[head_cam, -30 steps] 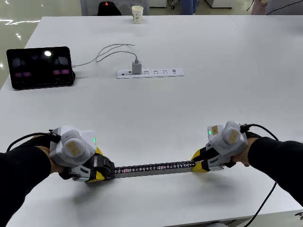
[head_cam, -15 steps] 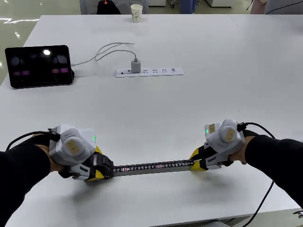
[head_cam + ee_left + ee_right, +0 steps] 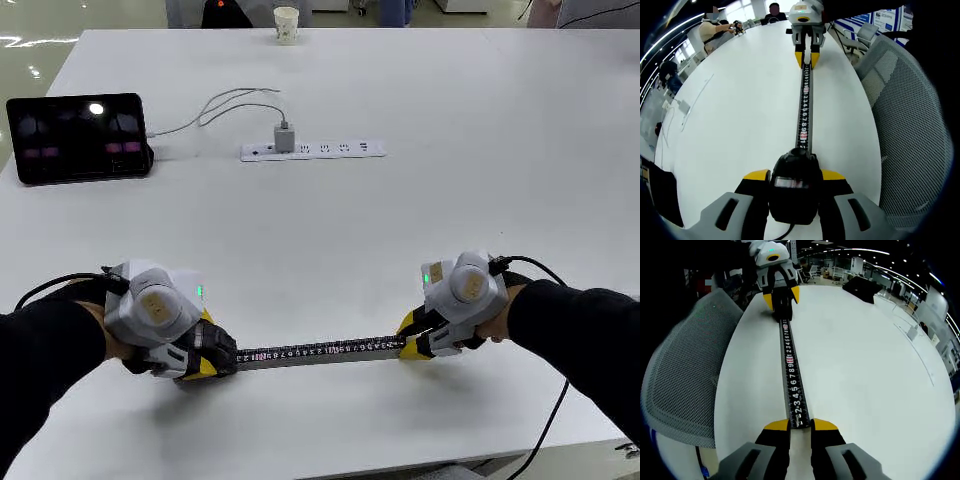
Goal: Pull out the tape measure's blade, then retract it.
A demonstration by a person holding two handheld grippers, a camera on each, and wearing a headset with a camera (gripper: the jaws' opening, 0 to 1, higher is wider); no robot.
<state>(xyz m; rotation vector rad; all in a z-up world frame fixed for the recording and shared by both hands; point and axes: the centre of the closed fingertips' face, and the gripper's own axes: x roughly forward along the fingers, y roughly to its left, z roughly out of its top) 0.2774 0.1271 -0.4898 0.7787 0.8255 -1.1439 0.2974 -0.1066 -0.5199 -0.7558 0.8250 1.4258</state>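
Head view: the left hand-held gripper [image 3: 208,354] covers most of the tape measure case [image 3: 224,349]. The blade [image 3: 320,352] has numerals too small to read, and its end hook is hidden between the jaws of the right hand-held gripper [image 3: 409,347].

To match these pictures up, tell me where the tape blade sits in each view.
Head view: blade low centre, running left to right.
Left gripper view: centre, rising from the case at the bottom.
Right gripper view: centre, rising to the case at the top.
Shared landmark: the black case, at the blade's left end in the head view.
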